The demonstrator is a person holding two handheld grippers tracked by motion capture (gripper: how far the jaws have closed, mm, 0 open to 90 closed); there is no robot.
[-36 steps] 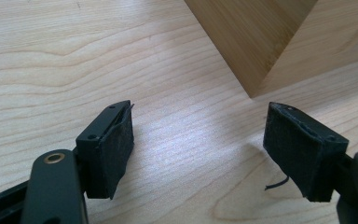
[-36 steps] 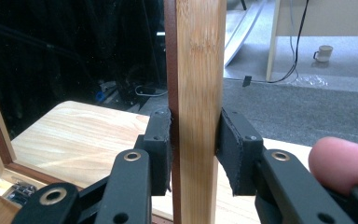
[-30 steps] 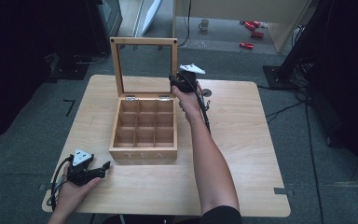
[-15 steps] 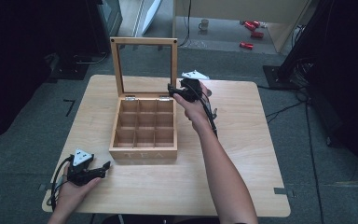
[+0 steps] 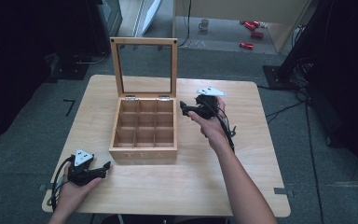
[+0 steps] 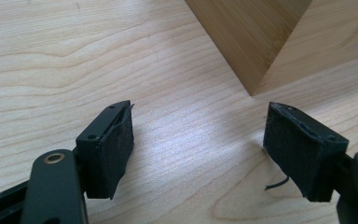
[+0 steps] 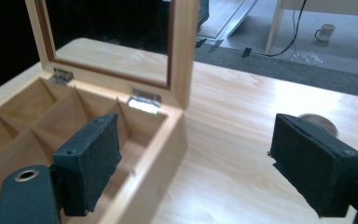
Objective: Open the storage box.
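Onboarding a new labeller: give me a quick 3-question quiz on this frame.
1. True or false: the tea box lid is shut.
2. Which tool is nearer the lid's hinges: A) left tool B) right tool
3. How many compartments does the box have?

Key:
1. False; the lid stands upright, open.
2. B; it is held beside the box's right rear corner, jaws open.
3. Nine, all looking empty.
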